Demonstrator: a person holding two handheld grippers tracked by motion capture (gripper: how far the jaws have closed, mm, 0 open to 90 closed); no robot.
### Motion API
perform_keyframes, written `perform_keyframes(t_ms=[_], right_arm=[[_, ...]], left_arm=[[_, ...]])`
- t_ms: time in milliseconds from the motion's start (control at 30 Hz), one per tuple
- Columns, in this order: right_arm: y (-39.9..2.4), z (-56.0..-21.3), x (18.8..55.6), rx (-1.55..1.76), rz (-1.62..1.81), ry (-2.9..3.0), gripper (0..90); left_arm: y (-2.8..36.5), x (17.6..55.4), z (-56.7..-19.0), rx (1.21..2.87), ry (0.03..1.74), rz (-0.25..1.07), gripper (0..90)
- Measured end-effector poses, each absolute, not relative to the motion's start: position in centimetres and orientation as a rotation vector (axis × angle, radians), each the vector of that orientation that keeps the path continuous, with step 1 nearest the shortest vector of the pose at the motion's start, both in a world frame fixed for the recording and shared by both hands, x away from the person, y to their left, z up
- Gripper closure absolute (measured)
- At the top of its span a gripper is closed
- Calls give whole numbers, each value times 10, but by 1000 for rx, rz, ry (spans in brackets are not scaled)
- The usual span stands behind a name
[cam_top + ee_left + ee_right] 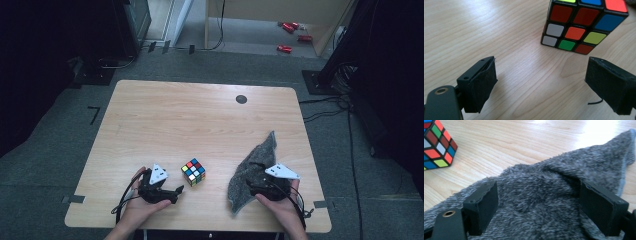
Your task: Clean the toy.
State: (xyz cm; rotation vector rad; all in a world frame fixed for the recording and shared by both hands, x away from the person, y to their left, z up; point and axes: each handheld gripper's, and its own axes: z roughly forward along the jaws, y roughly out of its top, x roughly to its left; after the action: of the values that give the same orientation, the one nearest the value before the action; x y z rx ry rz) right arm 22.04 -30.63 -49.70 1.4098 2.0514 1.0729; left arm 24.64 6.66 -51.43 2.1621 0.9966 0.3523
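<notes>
Here the grey cloth (252, 172) lies crumpled on the right part of the wooden table (165, 120), well apart from the far edge and near the person's side, with one pointed corner reaching away from the person. The right gripper (537, 207) stands over it with its jaws apart; the fluffy pile rises between the two black pads, but they do not press on it. I judge the cloth to be light, soft and without any stiffness, so it will hang down and fold when lifted; it is not fragile and its long pile should not slip easily. A good place to take hold seems the raised fold in the middle, or one corner if it must be spread. The puzzle cube (193, 172) sits between the two hands, on the bare wood, just left of the cloth and not touching it. It looks hard, smooth and light, so flat opposite faces are the best grip. The left gripper (540, 85) points at it with jaws wide apart and nothing between them.
</notes>
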Motion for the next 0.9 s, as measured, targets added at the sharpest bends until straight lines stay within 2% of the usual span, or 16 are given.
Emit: perform_keyframes(t_ms=[367, 767, 833, 900], right_arm=[[-296, -503, 221, 1380, 1049, 2094, 162], [-297, -502, 222, 1369, 1063, 2095, 163], [-298, -501, 223, 1373, 1069, 2087, 162], [-299, -502, 224, 1375, 1070, 2083, 161]], left_arm=[[32, 249, -515, 2215, 928, 356, 138], [6, 263, -516, 2238, 938, 371, 157], [3, 264, -516, 2237, 929, 373, 186], [3, 265, -515, 2232, 925, 377, 276]])
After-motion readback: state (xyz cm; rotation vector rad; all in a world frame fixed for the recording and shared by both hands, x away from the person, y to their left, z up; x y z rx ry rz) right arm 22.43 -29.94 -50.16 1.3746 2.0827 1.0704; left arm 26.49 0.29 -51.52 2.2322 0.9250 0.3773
